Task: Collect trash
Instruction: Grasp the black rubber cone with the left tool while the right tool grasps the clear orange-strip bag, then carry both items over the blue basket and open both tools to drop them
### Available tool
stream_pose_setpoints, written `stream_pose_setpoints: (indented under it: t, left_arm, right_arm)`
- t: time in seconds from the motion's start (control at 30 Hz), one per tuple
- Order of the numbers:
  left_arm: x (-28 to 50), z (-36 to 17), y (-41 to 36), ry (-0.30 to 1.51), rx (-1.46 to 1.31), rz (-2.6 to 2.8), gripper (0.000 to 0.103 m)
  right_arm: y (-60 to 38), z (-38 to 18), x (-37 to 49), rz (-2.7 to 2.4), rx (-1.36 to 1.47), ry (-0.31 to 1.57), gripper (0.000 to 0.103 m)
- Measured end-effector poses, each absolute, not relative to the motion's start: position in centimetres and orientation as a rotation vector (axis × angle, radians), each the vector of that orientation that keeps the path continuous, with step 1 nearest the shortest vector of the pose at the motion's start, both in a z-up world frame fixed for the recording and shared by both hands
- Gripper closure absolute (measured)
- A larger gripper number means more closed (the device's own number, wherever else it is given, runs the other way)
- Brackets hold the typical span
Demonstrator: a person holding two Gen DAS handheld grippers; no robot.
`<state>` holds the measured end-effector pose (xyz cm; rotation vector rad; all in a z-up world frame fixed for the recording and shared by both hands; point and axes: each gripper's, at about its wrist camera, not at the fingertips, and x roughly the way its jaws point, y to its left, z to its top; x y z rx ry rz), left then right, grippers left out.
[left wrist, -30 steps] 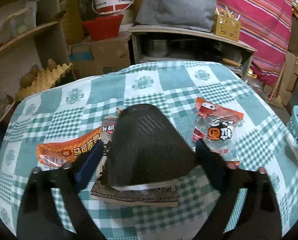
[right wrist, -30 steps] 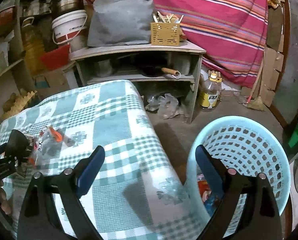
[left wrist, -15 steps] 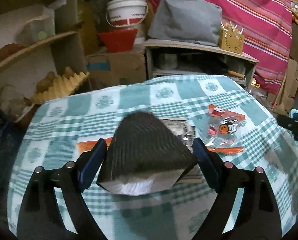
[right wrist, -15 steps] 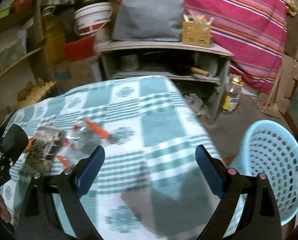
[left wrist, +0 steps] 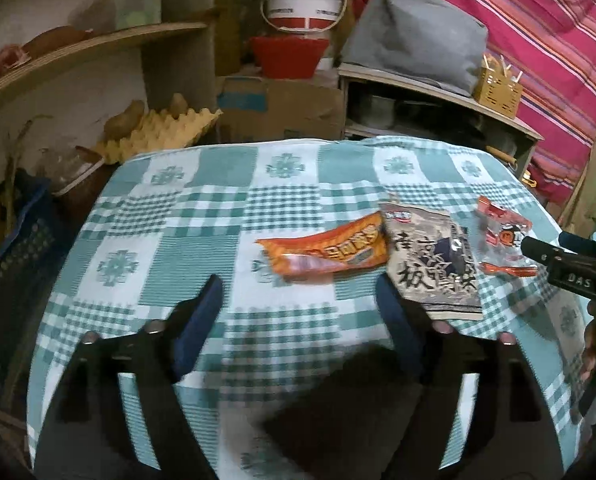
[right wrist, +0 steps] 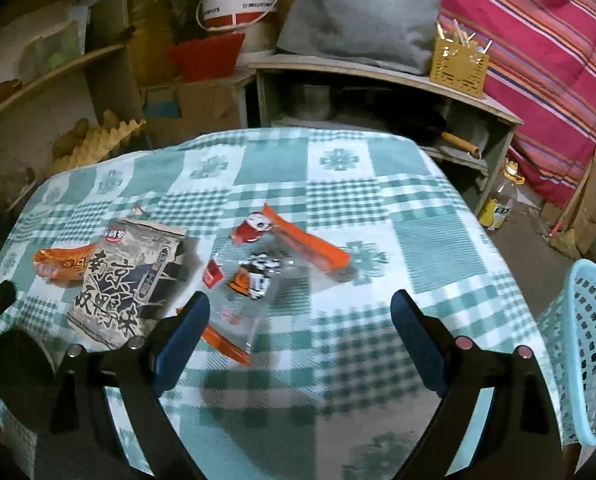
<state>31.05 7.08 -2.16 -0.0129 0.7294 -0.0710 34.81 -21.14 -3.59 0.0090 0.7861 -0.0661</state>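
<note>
Left wrist view has the left gripper (left wrist: 298,316) hanging over the near half of the table (left wrist: 170,216), blue pads spread wide with only checked green-and-white cloth between them, nothing held. Plenty of bare cloth to the left and toward the far edge, which drops off in front of a cardboard box (left wrist: 282,108) and a yellow egg tray (left wrist: 158,132). All the trash sits in a row on the right half: an orange wrapper (left wrist: 326,250) lying flat, a grey-and-black snack bag (left wrist: 434,264) with big printed characters touching its right end, and a clear wrapper with red and orange print (left wrist: 502,236) just beside that. The other tool pokes in from the right edge near the clear wrapper. Right wrist view shows the right gripper (right wrist: 300,334) also wide open and empty, its left pad just beside the clear wrapper's near corner; whether it actually touches is hard to call with the blur. The clear wrapper looks crumpled and see-through with an orange strip along its top. To the right the cloth runs bare up to the table edge, and a light blue perforated basket (right wrist: 590,352) stands on the floor right beside that edge.
</note>
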Motion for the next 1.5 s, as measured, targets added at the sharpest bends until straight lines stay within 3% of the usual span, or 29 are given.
stream_pose_setpoints:
  t: [0.2, 0.27, 0.33, 0.47, 0.57, 0.67, 1.5]
  left_arm:
    - [31.0, -3.0, 8.2, 0.765, 0.007, -0.062, 0.012]
    - [30.8, -3.2, 8.4, 0.765, 0.006, -0.067, 0.008]
    - [30.6, -3.3, 8.6, 0.769, 0.004, -0.075, 0.007]
    - [30.2, -3.2, 8.7, 0.772, -0.001, -0.087, 0.006]
    - [30.1, -3.2, 8.7, 0.776, -0.006, -0.092, 0.006]
    - [29.9, -3.2, 8.5, 0.78, -0.018, -0.108, 0.006]
    - [26.2, -1.5, 5.6, 0.721, 0.003, -0.081, 0.006]
  right_arm:
    - [-20.1, -4.7, 36.6, -0.066, 0.003, 0.837, 0.017]
    - [-19.9, -5.3, 37.3, -0.054, 0.004, 0.868, 0.04]
    - [-19.9, -5.9, 37.9, -0.014, 0.034, 0.9, 0.054]
    - [-19.6, -6.1, 38.1, 0.034, 0.046, 0.906, 0.078]
    - [-19.3, -5.8, 37.7, 0.053, 0.032, 0.891, 0.087]
    - [-19.8, -5.2, 37.2, 0.058, 0.04, 0.87, 0.091]
    - [-28.6, -2.1, 29.8, -0.066, 0.008, 0.787, 0.091]
